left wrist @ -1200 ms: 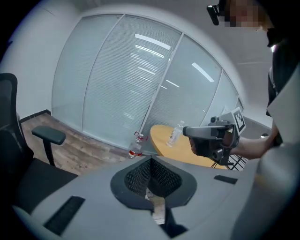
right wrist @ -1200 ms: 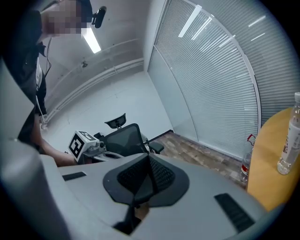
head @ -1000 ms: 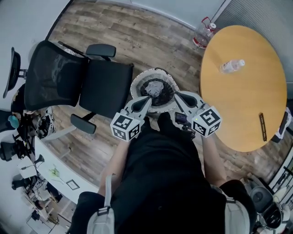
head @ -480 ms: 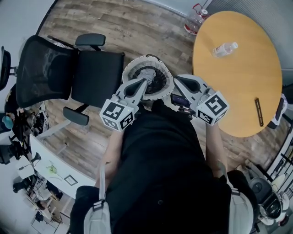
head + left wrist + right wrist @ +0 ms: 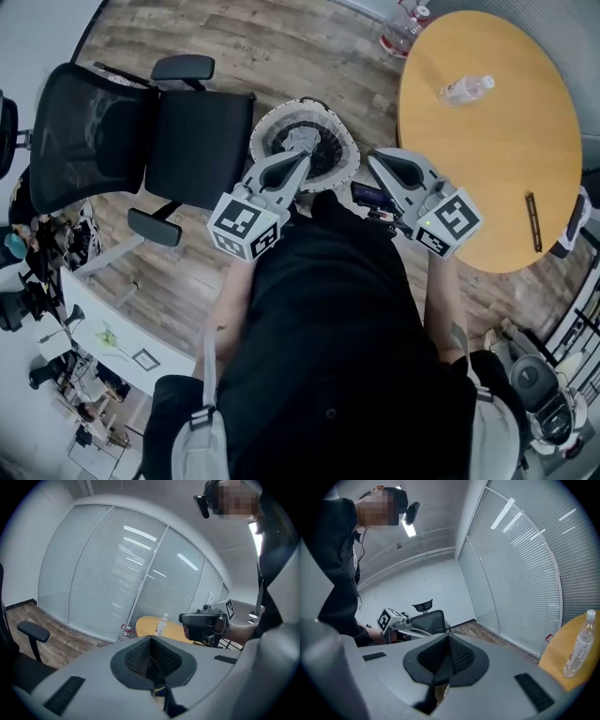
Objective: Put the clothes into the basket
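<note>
Since clothes (image 5: 302,141) already lie in the basket (image 5: 258,141), left gripper (image 5: 303,159) and right gripper (image 5: 377,157), pressed together empty beside it, likely just withdraw

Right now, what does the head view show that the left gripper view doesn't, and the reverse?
Head view only: the basket on the floor, grey clothes inside. Left gripper view only: the glass wall with blinds. Both: the round table, the water bottle on it, the right gripper.
</note>
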Demonstrator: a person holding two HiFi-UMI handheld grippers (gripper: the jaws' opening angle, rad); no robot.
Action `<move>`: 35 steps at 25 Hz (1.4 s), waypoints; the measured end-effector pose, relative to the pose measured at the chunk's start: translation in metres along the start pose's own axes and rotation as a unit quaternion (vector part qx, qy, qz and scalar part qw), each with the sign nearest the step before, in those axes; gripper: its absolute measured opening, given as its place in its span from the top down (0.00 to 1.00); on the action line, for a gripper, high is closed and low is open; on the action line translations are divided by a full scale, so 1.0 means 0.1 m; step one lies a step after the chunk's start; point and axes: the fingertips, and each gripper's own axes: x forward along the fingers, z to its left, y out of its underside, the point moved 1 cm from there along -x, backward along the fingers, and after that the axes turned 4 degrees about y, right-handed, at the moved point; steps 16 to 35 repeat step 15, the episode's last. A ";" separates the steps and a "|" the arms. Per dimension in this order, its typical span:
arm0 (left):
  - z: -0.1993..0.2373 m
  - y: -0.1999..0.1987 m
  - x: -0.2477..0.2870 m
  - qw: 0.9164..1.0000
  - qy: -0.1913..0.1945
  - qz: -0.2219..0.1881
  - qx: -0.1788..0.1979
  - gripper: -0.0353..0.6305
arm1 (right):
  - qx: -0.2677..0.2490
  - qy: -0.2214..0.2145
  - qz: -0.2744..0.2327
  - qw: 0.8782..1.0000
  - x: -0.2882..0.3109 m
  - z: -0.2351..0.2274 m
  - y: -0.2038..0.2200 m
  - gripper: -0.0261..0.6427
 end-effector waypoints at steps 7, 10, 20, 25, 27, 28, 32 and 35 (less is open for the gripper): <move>0.04 0.08 -0.06 1.000 -0.004 0.004 -0.009 0.93 | -0.006 -0.004 0.006 1.000 0.07 0.05 0.03 0.94; 0.05 0.08 -0.06 1.000 -0.006 0.004 -0.010 0.93 | -0.010 -0.007 0.006 1.000 0.09 0.06 0.01 0.94; 0.11 0.11 -0.03 1.000 -0.006 0.008 -0.011 0.93 | -0.012 -0.007 0.007 1.000 0.13 0.03 0.01 0.94; 0.11 0.11 -0.03 1.000 -0.006 0.008 -0.011 0.93 | -0.012 -0.007 0.007 1.000 0.13 0.03 0.01 0.94; 0.11 0.11 -0.03 1.000 -0.006 0.008 -0.011 0.93 | -0.012 -0.007 0.007 1.000 0.13 0.03 0.01 0.94; 0.11 0.11 -0.03 1.000 -0.006 0.008 -0.011 0.93 | -0.012 -0.007 0.007 1.000 0.13 0.03 0.01 0.94; 0.11 0.11 -0.03 1.000 -0.006 0.008 -0.011 0.93 | -0.012 -0.007 0.007 1.000 0.13 0.03 0.01 0.94; 0.11 0.11 -0.03 1.000 -0.006 0.008 -0.011 0.93 | -0.012 -0.007 0.007 1.000 0.13 0.03 0.01 0.94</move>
